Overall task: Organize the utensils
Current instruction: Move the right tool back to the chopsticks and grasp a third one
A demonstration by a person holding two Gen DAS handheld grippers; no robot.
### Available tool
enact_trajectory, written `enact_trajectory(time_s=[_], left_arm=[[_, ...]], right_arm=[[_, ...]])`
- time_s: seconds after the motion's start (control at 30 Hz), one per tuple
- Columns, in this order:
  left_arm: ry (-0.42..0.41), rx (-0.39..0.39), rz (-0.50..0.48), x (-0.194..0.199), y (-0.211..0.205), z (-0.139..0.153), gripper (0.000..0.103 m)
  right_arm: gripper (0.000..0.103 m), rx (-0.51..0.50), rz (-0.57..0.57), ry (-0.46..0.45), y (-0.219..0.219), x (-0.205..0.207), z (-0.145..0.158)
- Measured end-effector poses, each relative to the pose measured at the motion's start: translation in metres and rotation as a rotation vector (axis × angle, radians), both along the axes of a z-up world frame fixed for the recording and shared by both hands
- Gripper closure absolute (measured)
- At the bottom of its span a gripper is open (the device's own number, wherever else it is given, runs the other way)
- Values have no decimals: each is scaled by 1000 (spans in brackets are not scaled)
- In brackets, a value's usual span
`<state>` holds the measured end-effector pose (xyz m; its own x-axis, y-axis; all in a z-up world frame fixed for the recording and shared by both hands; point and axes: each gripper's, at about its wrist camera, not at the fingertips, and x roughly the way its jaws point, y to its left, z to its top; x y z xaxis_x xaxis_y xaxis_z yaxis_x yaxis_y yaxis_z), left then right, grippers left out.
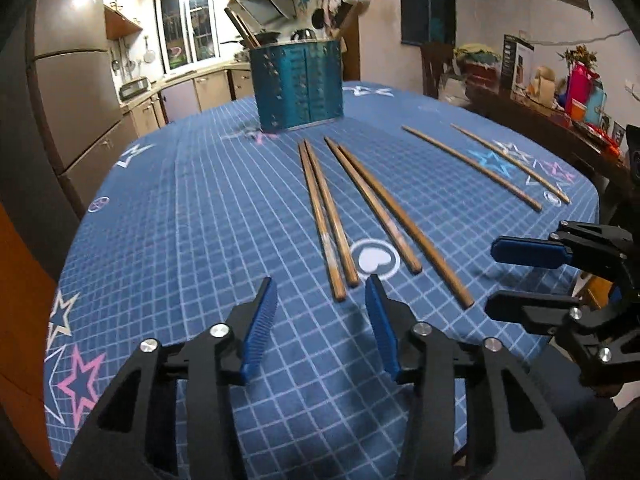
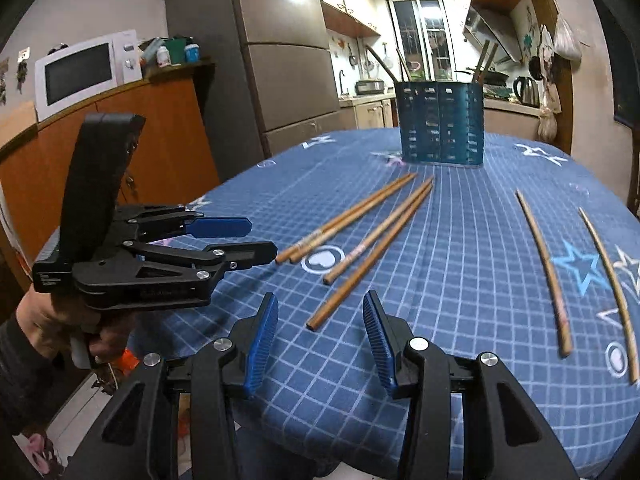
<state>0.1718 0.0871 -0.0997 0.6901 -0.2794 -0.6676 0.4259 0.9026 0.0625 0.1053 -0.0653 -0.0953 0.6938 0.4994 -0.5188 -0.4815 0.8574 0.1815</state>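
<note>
Best approached low with both tools released, left tool (image 1: 322, 298) just short of the near pair of chopsticks (image 1: 328, 220) at twelve o'clock, right tool (image 2: 320, 312) behind another chopstick end, then carried to the blue holder (image 1: 298, 84) farther across the table (image 1: 192, 208).

Table (image 1: 208, 200) in blue grid cloth, perforated blue utensil holder (image 1: 298, 84) upright, six wooden chopsticks (image 1: 332, 220) lying loose

Six chopsticks (image 1: 332, 220) lie on the table (image 1: 200, 220) before the holder (image 1: 298, 84) (which seemingly holds more).
</note>
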Motion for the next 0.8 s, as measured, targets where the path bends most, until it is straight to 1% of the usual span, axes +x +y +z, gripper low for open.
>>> enact_trajectory(time_s=[0.17,0.27,0.43,0.5,0.6,0.8], left_arm=[[16,-8,-25,-1,-3,-9,73],[22,-1,-38,1,-7,-11,78],[30,-5,-48,2,-8,-12,79],[30,-11,-50,1,-8,-12,85],[25,-13,-45,0,-9,-12,91],[15,-12,-44,-1,-10,-13,93]], right_arm=[[72,-34,-13,-4,9,6,-5],[74,-46,-20,-8,14,8,-7],[76,-66,-33,-27,18,7,-10],[80,-68,-49,-34,16,7,-11],[85,-72,-69,-47,15,5,-12],[86,-90,-89,-74,18,2,-13]])
